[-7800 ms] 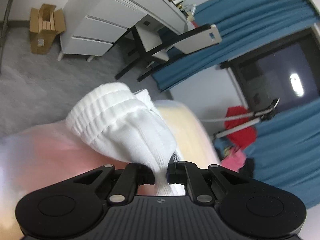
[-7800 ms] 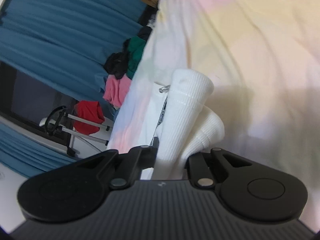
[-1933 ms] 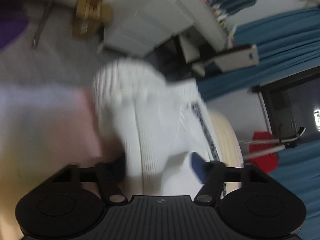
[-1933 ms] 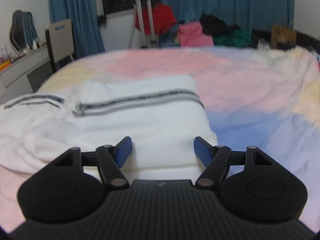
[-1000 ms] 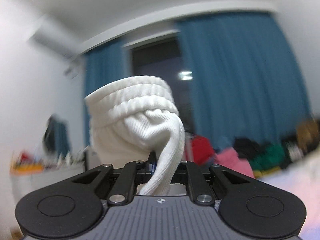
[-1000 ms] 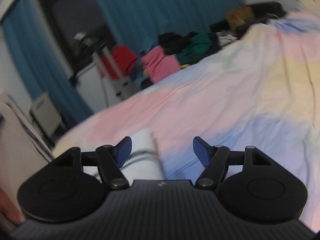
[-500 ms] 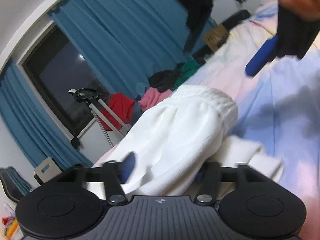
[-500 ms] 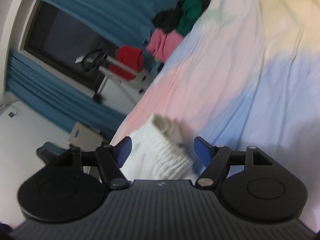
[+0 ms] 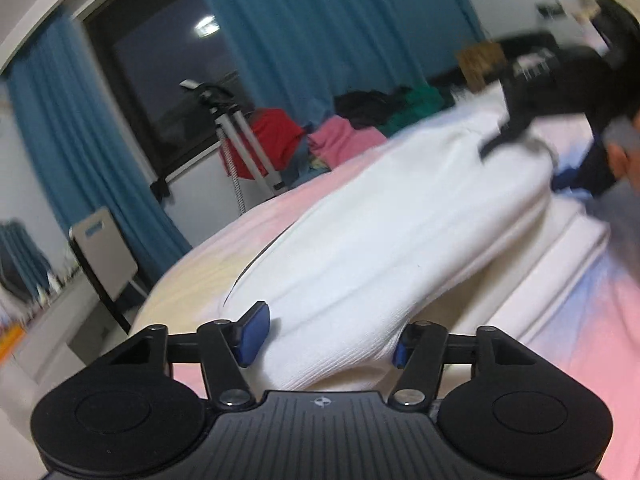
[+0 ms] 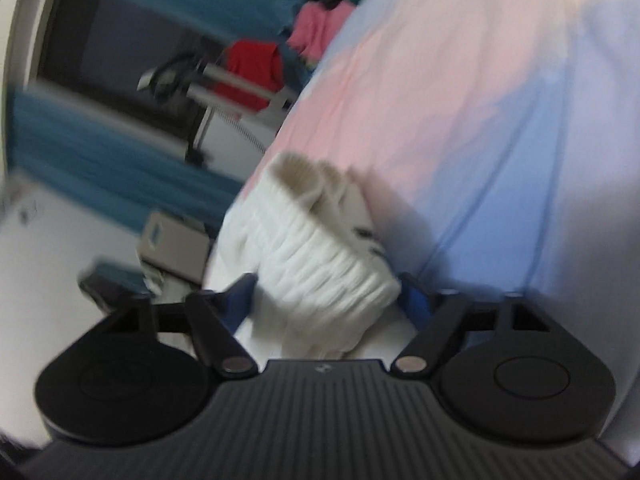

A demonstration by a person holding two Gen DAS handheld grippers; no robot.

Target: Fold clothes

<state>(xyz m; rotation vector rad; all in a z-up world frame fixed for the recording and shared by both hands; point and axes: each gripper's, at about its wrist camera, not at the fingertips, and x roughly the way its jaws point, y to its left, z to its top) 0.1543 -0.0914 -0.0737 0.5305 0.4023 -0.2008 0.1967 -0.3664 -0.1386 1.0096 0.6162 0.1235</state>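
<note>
Both tongs, left (image 9: pixel 325 335) and right (image 10: pixel 327 295), gape around the white garment (image 9: pixel 400 240), stretched lengthwise between them.

The white ribbed knit garment (image 9: pixel 400 232) lies on the pastel patchwork bedspread (image 9: pixel 592 320), its near end between the left gripper's (image 9: pixel 326 338) spread fingers. Behind the garment, past the bed edge, stands a metal tripod (image 9: pixel 240 148), with a heap of clothes (image 9: pixel 344 136) to its right.

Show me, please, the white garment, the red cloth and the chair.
white garment (image 9: pixel 400 240), left wrist view, middle of its top fold.
red cloth (image 9: pixel 276 128), left wrist view, its centre.
chair (image 9: pixel 106 250), left wrist view, its backrest.
</note>
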